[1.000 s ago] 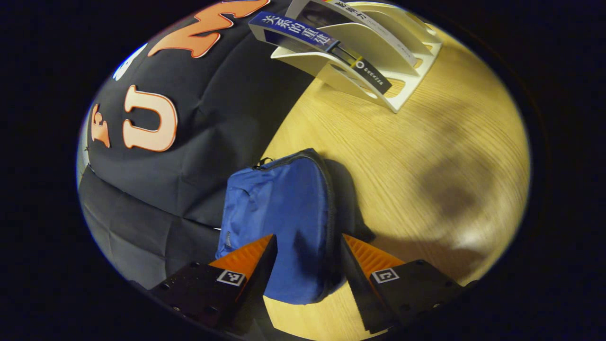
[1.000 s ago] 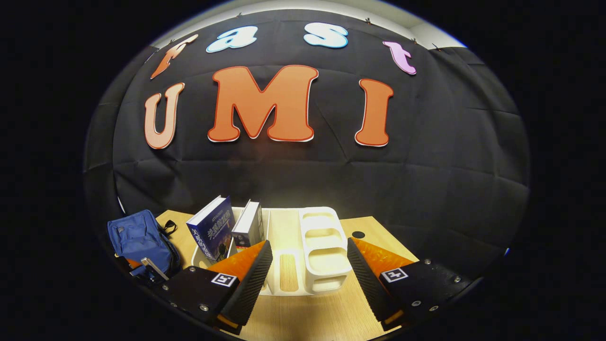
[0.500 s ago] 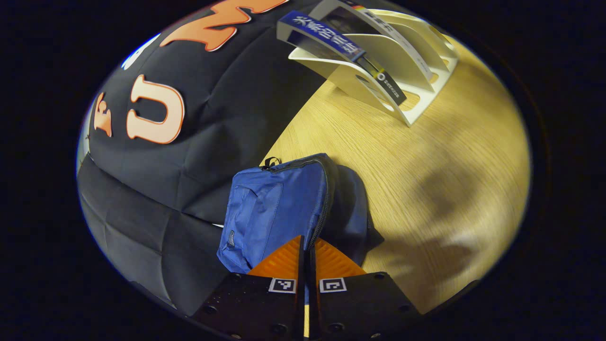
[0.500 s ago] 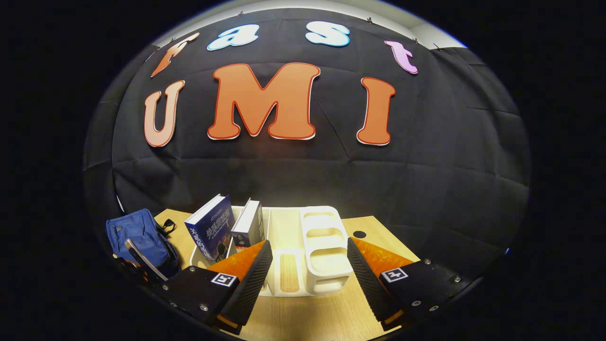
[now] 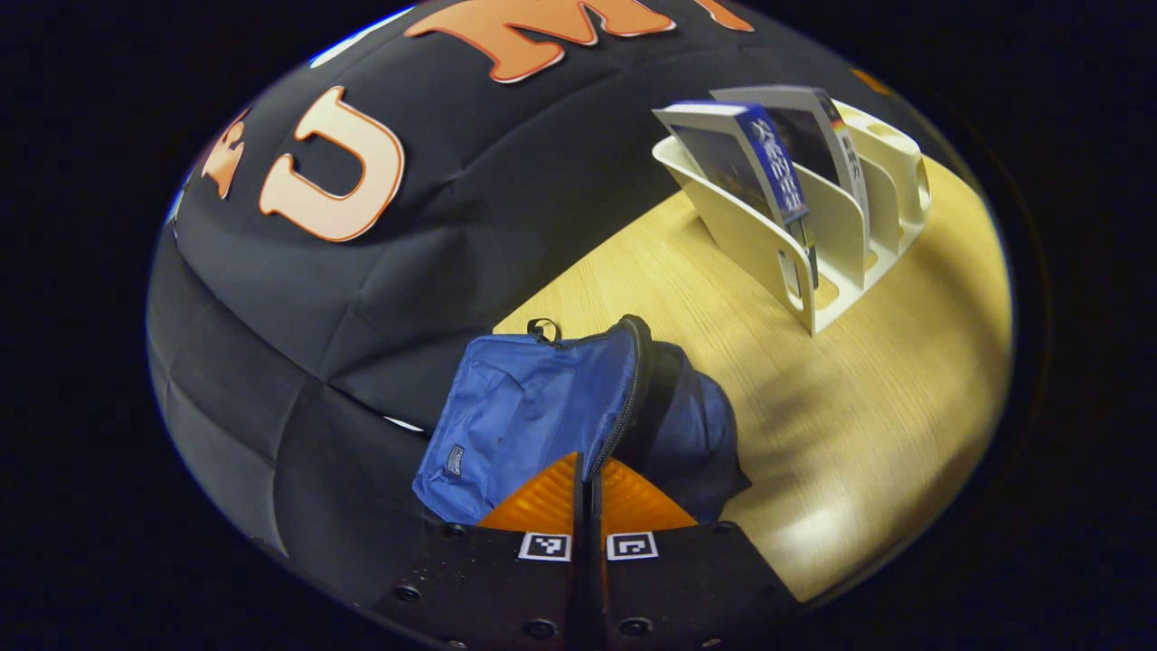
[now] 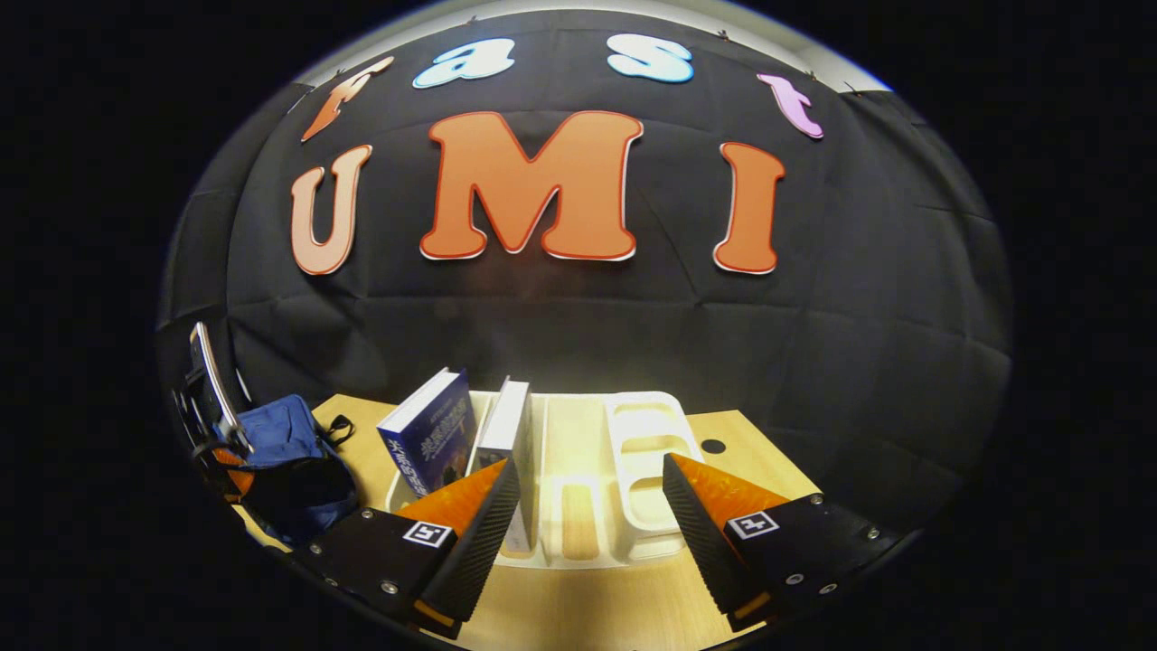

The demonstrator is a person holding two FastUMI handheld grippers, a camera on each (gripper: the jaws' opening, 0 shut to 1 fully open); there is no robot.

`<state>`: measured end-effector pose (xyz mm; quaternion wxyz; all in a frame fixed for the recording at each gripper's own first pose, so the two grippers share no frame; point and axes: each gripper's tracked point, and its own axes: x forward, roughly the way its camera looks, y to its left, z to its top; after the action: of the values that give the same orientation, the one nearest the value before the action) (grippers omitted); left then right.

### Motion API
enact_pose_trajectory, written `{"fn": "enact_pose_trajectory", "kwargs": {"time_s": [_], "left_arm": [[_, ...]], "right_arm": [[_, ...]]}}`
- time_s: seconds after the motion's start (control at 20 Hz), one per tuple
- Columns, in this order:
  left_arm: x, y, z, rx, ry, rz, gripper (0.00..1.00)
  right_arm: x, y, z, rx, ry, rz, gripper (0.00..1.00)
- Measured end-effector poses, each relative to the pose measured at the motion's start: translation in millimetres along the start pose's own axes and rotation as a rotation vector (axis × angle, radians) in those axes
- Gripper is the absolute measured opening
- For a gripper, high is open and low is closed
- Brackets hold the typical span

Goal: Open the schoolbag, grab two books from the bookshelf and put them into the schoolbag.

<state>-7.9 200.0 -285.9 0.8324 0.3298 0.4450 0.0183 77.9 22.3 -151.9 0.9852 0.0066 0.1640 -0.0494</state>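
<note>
Step in hand: opening the blue fabric schoolbag [image 5: 533, 407], at the table's left near the wall. Left gripper [image 5: 587, 484] clenched on its zippered flap edge, lifted. Right gripper [image 6: 587, 506] released before the white plastic bookshelf [image 6: 633, 506], facing the navy book [image 6: 429, 443]. Next: widen the opening, then grasp a book.

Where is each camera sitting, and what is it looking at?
Left gripper view: rides the left tool, low by the blue schoolbag, whose front flap edge its shut fingers pinch; bookshelf beyond.
Right gripper view: rides the right tool, facing the bookshelf and wall; its fingers are spread. The left tool shows at the schoolbag.
Shared: schoolbag, bookshelf, blue book, wooden table.
</note>
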Motion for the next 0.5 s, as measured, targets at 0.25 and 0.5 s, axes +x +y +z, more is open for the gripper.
{"fn": "enact_pose_trajectory", "kwargs": {"time_s": [0.25,0.5], "left_arm": [[-8,44,16,-0.213,-0.017,-0.089,0.0],[-10,102,34,-0.266,-0.052,-0.121,0.0]], "right_arm": [[11,60,16,-0.027,0.038,0.126,0.95],[24,112,20,-0.068,0.124,0.212,0.95]]}}
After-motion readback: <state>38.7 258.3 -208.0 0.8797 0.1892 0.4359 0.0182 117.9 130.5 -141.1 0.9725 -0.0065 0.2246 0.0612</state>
